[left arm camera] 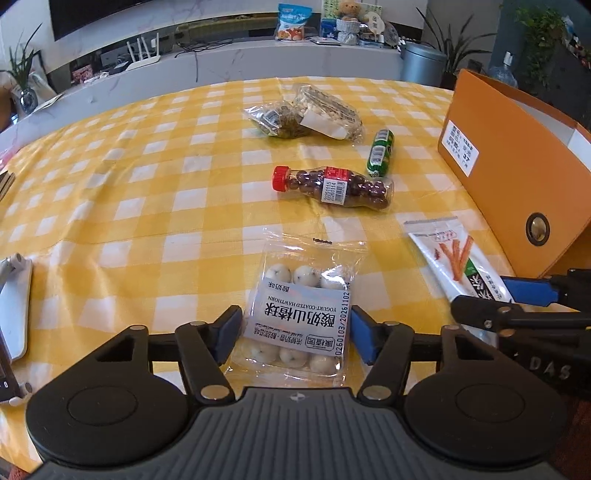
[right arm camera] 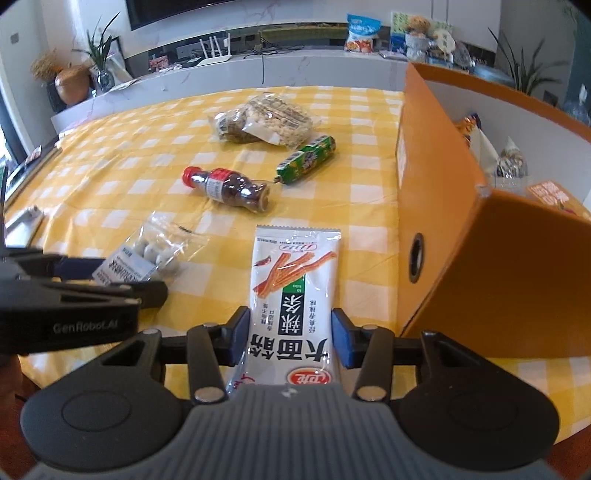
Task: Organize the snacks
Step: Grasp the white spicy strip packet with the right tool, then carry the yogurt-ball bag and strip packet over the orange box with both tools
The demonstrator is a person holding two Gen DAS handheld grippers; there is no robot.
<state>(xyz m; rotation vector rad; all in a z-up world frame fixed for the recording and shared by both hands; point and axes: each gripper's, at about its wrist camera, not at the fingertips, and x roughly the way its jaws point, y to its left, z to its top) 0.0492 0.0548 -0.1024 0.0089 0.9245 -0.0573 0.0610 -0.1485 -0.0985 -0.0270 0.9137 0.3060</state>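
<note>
A: Why did the orange box (right arm camera: 443, 192) stand open at the worktop's (left arm camera: 129, 184) right edge?

B: Likely to take the snacks; a few packets already sat inside.

A: And the claws?

B: The right claw (right arm camera: 290, 338) straddled the spicy-stick pack (right arm camera: 293, 291), pads at its edges. The left claw (left arm camera: 295, 334) likewise flanked the hawthorn bag (left arm camera: 301, 314), lying flat. Whether either truly pinched, I couldn't tell.

Home living room: television (left arm camera: 110, 14), router (left arm camera: 144, 55)
</note>
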